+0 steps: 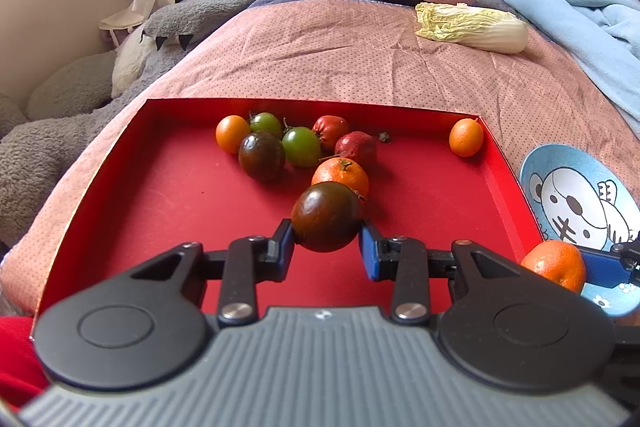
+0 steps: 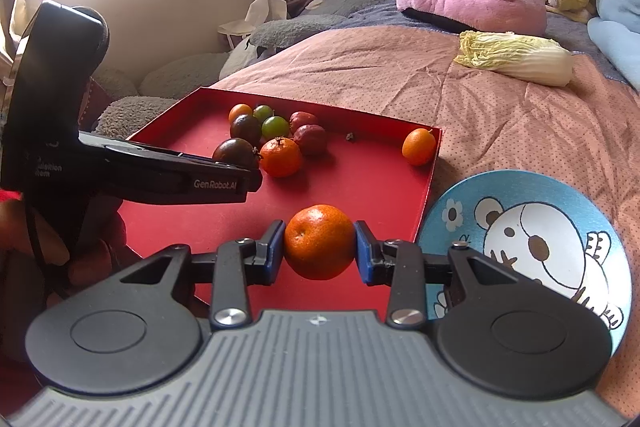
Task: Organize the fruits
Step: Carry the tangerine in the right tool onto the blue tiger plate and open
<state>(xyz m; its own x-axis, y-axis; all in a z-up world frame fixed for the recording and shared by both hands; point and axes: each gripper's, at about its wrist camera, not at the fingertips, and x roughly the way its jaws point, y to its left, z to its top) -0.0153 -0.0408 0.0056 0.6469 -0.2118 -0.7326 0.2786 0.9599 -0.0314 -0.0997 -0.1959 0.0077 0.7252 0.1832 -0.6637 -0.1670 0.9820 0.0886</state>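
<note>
Left gripper (image 1: 327, 241) clamped on dark tomato (image 1: 326, 216), pads pressing both sides, above red tray (image 1: 168, 179). Right gripper (image 2: 320, 251) clamped on mandarin (image 2: 319, 247) between its pads, over tray's near edge, blue plate (image 2: 460, 207) just right of jaws.

Both tongs (image 1: 327, 247) (image 2: 320, 251) clamped, angled down.

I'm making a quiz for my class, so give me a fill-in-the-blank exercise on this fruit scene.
1. The left hand-held gripper is shut on a dark ____.
2. The right hand-held gripper is shut on a ____.
3. The loose fruits lie in a ____ tray.
4. Beside the tray lies a blue ____ with a bear drawing.

Missing words: tomato; mandarin; red; plate.
</note>
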